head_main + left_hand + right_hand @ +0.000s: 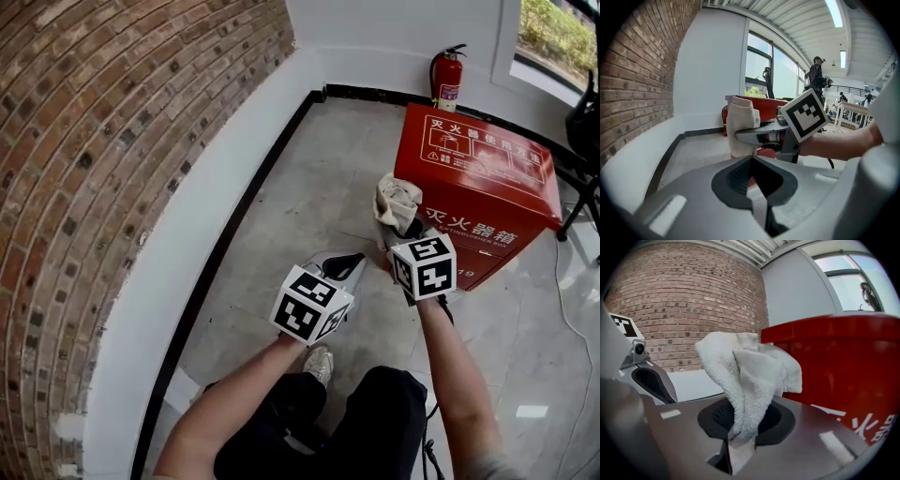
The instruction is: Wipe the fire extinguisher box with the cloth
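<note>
**Brick corner, cloth at the red box**

Brick wall point(112, 141) curves down the left above the grey floor point(309, 169). Left tool point(345, 266) is closed on nothing. Just beside it, the right tool point(409, 231) clamps a white cloth point(397, 201) at the left edge of the fire extinguisher box point(483, 192). A fire extinguisher point(448, 77) stands behind.

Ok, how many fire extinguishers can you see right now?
1: the fire extinguisher stands against the wall in the corner, behind the red box. More may be hidden inside the box.
</note>
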A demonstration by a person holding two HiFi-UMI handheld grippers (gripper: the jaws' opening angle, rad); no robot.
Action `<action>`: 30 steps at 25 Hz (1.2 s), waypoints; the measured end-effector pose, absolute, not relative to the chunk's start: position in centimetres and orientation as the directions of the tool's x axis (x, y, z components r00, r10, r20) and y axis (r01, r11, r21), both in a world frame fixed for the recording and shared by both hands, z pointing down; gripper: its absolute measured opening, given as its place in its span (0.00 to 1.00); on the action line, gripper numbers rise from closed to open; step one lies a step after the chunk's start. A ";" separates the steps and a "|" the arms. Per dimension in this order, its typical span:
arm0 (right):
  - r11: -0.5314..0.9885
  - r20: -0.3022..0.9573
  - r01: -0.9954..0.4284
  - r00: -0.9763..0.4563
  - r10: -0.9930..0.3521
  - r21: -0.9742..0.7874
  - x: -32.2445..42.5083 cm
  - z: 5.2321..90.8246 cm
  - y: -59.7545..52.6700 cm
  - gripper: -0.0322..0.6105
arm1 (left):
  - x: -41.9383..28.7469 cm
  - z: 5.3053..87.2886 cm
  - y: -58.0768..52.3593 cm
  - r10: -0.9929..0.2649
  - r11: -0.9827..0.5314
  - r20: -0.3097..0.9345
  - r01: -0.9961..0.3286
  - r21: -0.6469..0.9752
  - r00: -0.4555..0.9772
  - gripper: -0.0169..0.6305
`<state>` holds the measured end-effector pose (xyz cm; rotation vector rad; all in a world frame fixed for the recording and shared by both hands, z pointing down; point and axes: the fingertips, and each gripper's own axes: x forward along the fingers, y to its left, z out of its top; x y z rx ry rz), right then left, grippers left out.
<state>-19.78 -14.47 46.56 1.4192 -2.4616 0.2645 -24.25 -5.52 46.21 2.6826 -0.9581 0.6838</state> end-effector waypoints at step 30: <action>0.056 0.292 -0.998 -0.053 -0.955 0.001 3.8 54.8 -7.8 0.23 | -9.8 55.1 -4.2 -0.357 -0.885 0.522 -0.460 0.077 0.775 0.03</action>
